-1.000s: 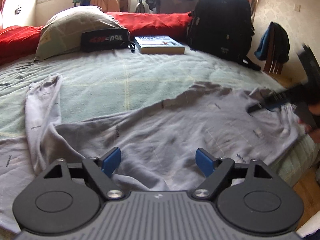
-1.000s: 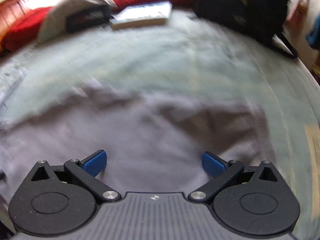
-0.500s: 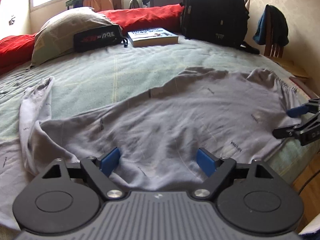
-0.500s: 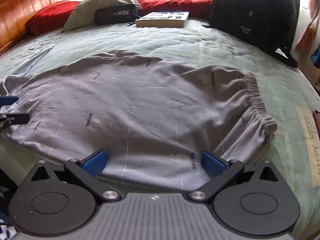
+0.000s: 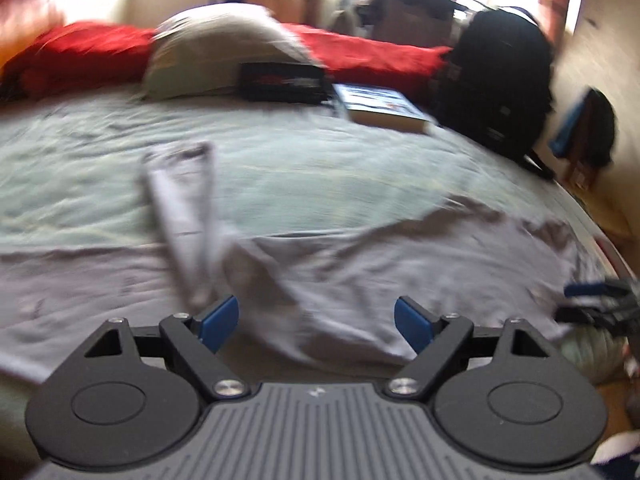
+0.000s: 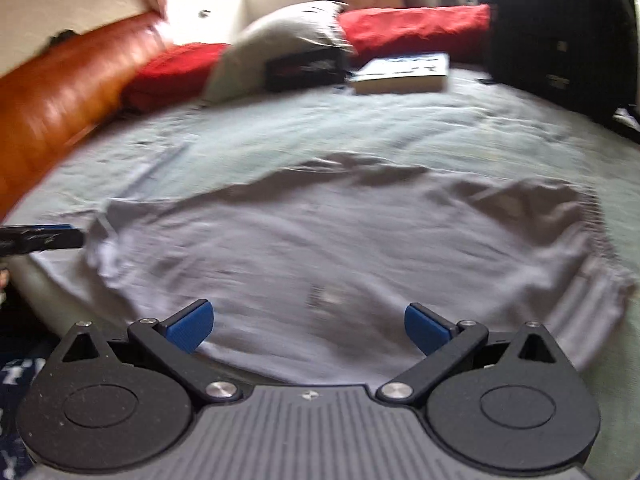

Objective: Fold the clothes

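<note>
A grey sweatshirt lies spread on the pale green bedcover, one sleeve stretched away toward the pillow. My left gripper is open just over the garment's near edge, nothing between its blue pads. In the right wrist view the same sweatshirt fills the middle, its ribbed hem bunched at the right. My right gripper is open over the near edge, holding nothing. Each gripper shows in the other's view: the right gripper at far right, the left gripper at far left. Both views are motion-blurred.
At the head of the bed lie a pillow, a black pouch, a book and a red blanket. A black backpack leans at the right. A wooden bed frame runs along the left. The floor lies beyond the bed's right edge.
Both cameras have swung and tilted, blurring the views. The left view now faces the sleeve more directly; the right view has turned left toward the wooden frame. Both grippers stayed open.
</note>
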`<state>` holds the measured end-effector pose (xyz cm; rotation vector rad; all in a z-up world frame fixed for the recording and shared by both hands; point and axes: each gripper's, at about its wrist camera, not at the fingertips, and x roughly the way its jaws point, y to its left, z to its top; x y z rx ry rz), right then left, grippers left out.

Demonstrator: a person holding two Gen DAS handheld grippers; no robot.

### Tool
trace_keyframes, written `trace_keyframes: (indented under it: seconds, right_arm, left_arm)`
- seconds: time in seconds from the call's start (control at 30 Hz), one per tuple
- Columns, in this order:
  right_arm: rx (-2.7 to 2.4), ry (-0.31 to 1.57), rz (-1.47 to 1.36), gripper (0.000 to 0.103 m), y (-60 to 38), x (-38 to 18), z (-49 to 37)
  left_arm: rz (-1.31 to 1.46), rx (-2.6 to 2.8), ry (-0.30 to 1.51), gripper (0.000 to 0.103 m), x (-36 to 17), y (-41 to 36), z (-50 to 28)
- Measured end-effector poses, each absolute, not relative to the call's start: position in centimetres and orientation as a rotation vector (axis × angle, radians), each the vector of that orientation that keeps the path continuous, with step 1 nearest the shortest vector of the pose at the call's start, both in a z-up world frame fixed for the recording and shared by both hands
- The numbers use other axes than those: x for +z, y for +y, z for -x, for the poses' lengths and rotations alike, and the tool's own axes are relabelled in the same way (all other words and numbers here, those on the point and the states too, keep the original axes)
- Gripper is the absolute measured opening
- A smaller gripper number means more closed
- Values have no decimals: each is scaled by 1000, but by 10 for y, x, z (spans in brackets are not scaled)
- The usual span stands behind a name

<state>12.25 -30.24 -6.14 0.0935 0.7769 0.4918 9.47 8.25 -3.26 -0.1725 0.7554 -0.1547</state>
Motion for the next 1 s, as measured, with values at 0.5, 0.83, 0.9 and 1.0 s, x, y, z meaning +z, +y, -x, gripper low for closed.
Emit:
trace_keyframes:
  seconds: [0.5,0.83,0.9,1.0]
  right_arm:
    - [852,889,-376,103,-264,-36,-201]
    - [1086,1133,-344,103,-102,-32,-310]
    - [1099,1179,-354,103,-73,-43,-328]
    - [1100,1243,-385,103,-38,-63,-352]
  left_arm:
    - [225,-115,887,85,-58,114,-139]
    - [213,-118,912,85,-52,144,-126]
    - [220,-116,909,85,-50,152,-124]
    - [236,-106,903,85,-49,166,-121]
